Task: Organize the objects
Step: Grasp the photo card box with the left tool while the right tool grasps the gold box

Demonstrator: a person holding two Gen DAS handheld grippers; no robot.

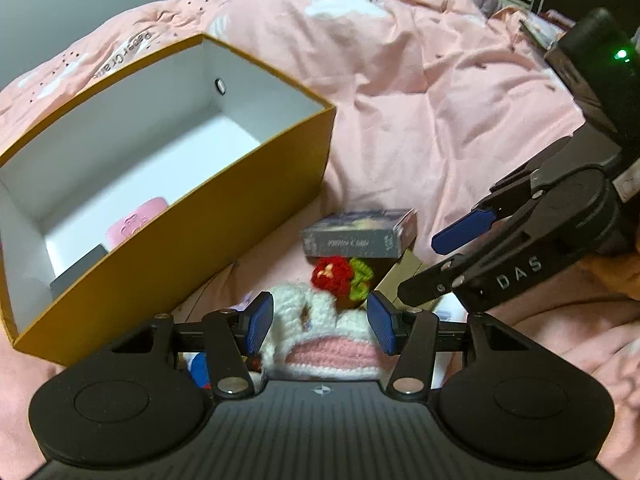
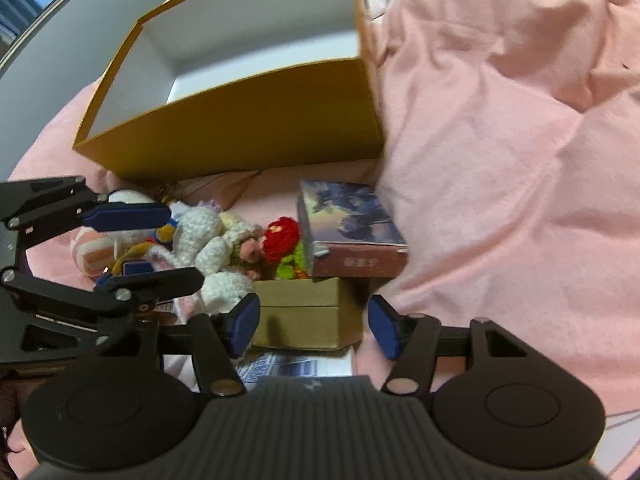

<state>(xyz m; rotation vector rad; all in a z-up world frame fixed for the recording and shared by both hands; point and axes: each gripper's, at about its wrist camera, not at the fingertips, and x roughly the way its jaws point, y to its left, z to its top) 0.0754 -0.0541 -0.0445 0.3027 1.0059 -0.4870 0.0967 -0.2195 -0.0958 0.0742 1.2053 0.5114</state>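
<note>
- While pink bedding (image 1: 440, 92) covers the bed, an open mustard box (image 1: 192, 236) sits on it, a pink item (image 1: 134, 226) in one near corner of its white interior.
- Just beside the box lies a picture-printed carton (image 2: 348, 224), propped on a tan cardboard box (image 2: 304, 322).
- Next to it, crocheted toys (image 2: 208, 240) lie heaped, one with a red flower (image 1: 332, 274).
- Left gripper (image 1: 318, 326) gapes wide around a white-and-pink crocheted toy (image 1: 320, 340); contact unclear.
- Right gripper (image 2: 314, 324), wide open, straddles the tan box.
</note>
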